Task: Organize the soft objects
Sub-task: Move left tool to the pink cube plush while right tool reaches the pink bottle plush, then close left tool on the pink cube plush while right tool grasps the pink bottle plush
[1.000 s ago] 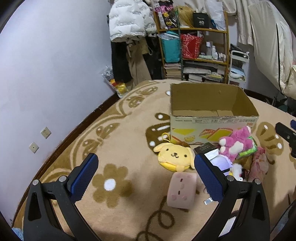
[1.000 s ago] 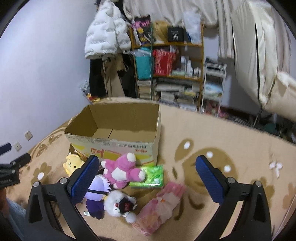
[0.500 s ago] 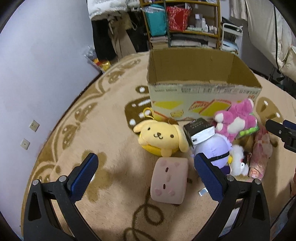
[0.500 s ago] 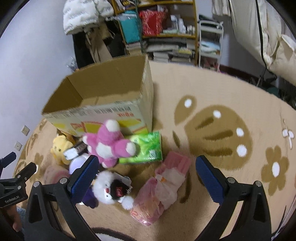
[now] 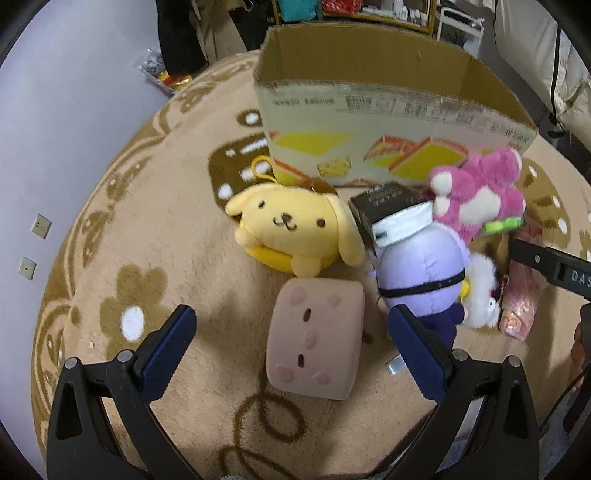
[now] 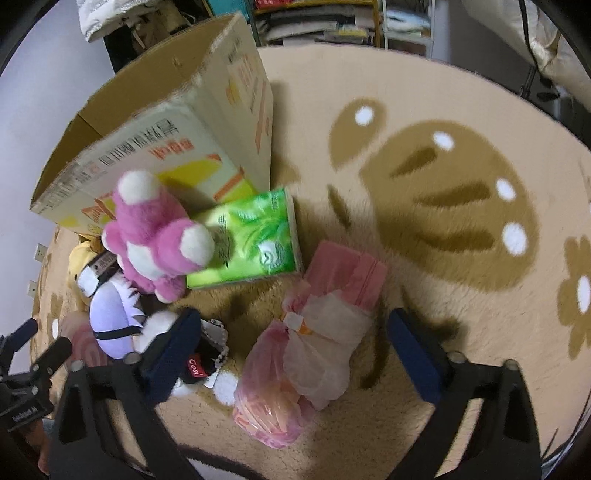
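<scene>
Your left gripper (image 5: 288, 343) hangs with its jaws spread wide over the pink square cushion (image 5: 314, 343), which lies flat on the beige patterned rug (image 5: 166, 236) between the blue pads, touching neither. Your right gripper (image 6: 293, 345) is likewise spread, framing the pink plastic bag (image 6: 295, 373) on the rug.

Much of the pile is half hidden. The lavender plush (image 5: 421, 273) covers part of a dark box (image 5: 384, 199) on its far side, and the white plush (image 6: 162, 328) sits largely behind your right gripper's left finger, only its "Cool" tag readable. The pink bear (image 6: 155, 229) lies across the near-left end of the green tissue pack (image 6: 251, 240), and blur softens both. The yellow dog plush (image 5: 295, 229) rests just far of the cushion, touching it or nearly so.

On the far side stands the open cardboard box (image 5: 369, 110), its floor out of sight from the left wrist view. Shelves (image 6: 325, 22) crowd the far wall, cut off at the frame's edge.
</scene>
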The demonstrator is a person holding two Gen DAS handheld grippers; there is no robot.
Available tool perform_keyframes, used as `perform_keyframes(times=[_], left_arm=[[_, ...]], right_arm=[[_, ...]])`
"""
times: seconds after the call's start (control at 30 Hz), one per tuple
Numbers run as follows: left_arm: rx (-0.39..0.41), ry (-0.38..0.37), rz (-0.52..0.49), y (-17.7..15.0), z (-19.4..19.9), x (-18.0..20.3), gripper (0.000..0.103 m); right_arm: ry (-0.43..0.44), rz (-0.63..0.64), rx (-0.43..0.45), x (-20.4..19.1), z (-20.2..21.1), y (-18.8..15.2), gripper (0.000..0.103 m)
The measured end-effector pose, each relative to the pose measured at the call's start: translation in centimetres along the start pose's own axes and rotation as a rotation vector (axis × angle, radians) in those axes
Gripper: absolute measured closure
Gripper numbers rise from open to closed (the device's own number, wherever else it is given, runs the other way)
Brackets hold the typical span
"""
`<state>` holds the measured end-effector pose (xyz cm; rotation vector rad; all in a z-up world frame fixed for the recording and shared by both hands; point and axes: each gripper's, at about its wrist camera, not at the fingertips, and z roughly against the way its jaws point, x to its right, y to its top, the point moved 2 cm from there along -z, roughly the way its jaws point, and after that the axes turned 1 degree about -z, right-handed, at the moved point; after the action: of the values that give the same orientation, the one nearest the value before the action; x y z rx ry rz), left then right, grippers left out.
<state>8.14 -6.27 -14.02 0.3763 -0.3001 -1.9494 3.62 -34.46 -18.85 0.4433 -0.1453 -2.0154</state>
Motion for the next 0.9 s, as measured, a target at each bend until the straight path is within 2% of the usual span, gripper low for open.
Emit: perform_keyframes(times=[0.1,0.17,0.23,0.3,0.33,0.5,0.57,0.67,0.9], left_arm=[[-0.022,0.008,-0.021,-0.2,-0.6,0.4,0.001],[-0.037,0.008,-0.026,-0.4,-1.1,0.5,0.001],[-0.051,0.012,-0.032,-0.5,-1.5,0.6,0.001],[-0.062,0.014,-0.036,-0.6,-1.8,0.7,0.003],[-0.066,0.013,-0.036,-0.7,-1.9,0.7,0.007],[-0.116,-0.009,-0.017,-1.1,-2.7,0.6,0.027],[-0.123,-0.025,-0.007,-1.1,-2.8,0.5,0.037],[-0.131,-0.074,0.018,-1.2,-2.7,0.5,0.05],[-0.101,-0.061,0.001,-1.4,-2.3,0.7,0.06]], right_arm=[[-0.02,0.021,-0.004,-0.4,-0.2,-0.2,0.012],[-0.038,0.033,0.0,-0.7,0.0,-0.3,0.019],[-0.036,0.03,0.002,-0.7,-0.1,-0.4,0.035],[-0.036,0.025,-0.002,-0.6,-0.1,-0.6,0.045],[-0.037,0.026,-0.003,-0.6,-0.1,-0.6,0.053],[-0.026,0.047,-0.001,-1.1,0.4,-0.7,0.061],[-0.03,0.051,0.018,-0.8,1.0,-0.5,0.073],[0.0,0.036,0.043,-0.6,2.0,-0.4,0.081],[0.032,0.044,0.096,-0.2,4.0,-0.2,0.089]])
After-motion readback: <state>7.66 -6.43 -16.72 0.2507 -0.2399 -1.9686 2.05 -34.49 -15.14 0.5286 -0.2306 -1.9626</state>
